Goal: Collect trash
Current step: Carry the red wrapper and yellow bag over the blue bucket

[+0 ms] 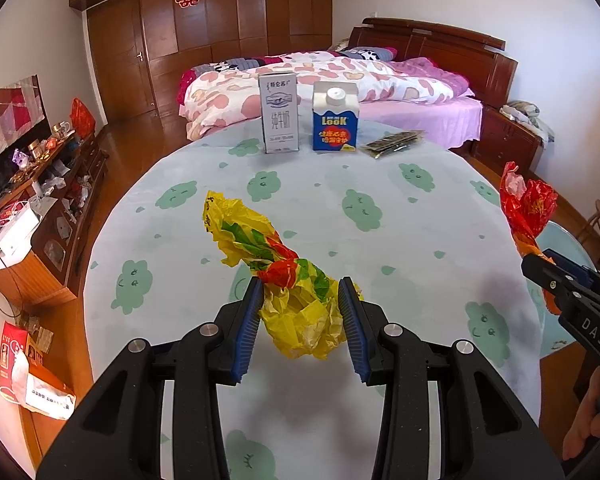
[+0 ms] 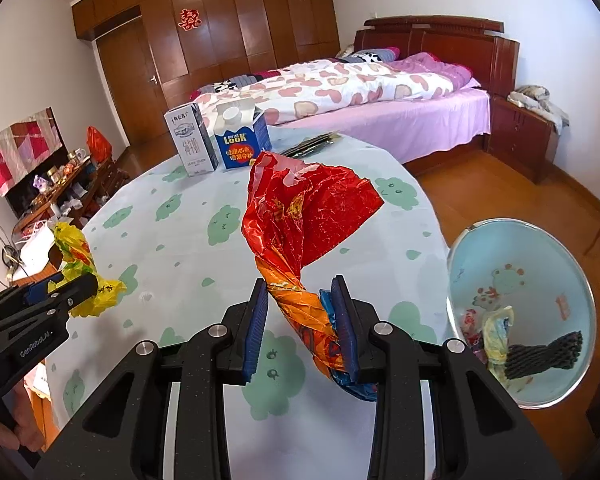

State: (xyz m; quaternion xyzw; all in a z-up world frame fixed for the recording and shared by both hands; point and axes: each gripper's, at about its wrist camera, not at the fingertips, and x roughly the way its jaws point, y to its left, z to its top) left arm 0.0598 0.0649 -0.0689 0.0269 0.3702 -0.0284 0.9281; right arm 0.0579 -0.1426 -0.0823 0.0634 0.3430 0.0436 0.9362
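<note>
- Trash here is two crumpled plastic bags: a yellow bag (image 1: 296, 300) with green and red print, and a red bag (image 2: 300, 216) with an orange twisted neck.
- The left gripper (image 1: 302, 312) has its fingers (image 1: 248, 320) closed on the yellow bag's bunched middle; the bag hangs clear above the tabletop (image 1: 380, 248), near its front edge.
- The right gripper (image 2: 302, 320) has its fingers (image 2: 346, 324) clamped on the red bag's twisted neck, with the loose red part standing up over the tabletop's right side.
- A pale blue bin (image 2: 540, 264) stands on the floor just off the tabletop's right edge, with some scraps already inside.
- The step in hand looks like carrying both bags to that bin. The right one is nearer, so it should go first. Keep each grip firm until the bag is above the rim, since thin film slips and drifts; release low inside the opening.
- Two cartons (image 1: 308, 118) and a dark flat packet (image 1: 394, 144) wait at the far edge.
</note>
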